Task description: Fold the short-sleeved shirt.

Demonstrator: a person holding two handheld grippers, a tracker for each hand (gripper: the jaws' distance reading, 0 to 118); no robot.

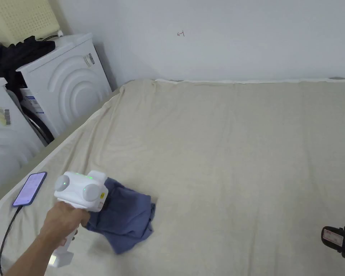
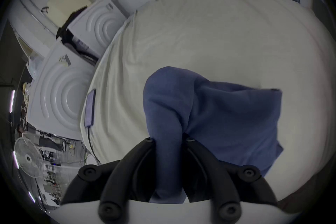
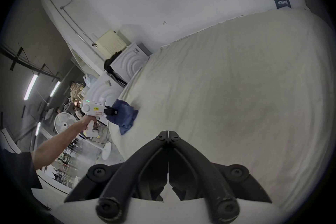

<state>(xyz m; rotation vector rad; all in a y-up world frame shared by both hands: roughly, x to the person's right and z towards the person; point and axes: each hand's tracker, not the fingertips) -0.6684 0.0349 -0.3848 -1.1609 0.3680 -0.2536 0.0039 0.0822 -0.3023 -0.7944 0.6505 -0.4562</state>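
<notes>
2 black jaws of the left gripper [image 2: 169,138] are clamped on a bunched ridge of the blue shirt [image 2: 227,118], cloth squeezed up between them and running down toward the gripper body. From the head view that gripper sits at the near left of the bed [image 1: 240,136], its white housing over the shirt's left edge, a hand [image 1: 62,221] wrapped round the handle. The shirt lies crumpled in a small heap there, part of it draped on the sheet, a corner trailing toward the near edge.

Over on the near right, the right gripper [image 3: 168,137] has its jaws pressed tip to tip with nothing between them, hovering above bare sheet, well apart from the shirt.

So where are we? Early, by my reading: the shirt is not spread at all, no sleeve or hem laid flat, so this looks like the pick-up before any fold. The next move calls for carrying the heap toward the open middle of the bed and bringing the right gripper in to take a 2nd edge, so the cloth can be opened out flat.

Just left of the shirt, a phone [image 1: 30,188] on its cable [image 1: 6,233] lies on the sheet; worth steering clear of. 2 white machines [image 1: 65,82] stand beyond the bed's left side.
</notes>
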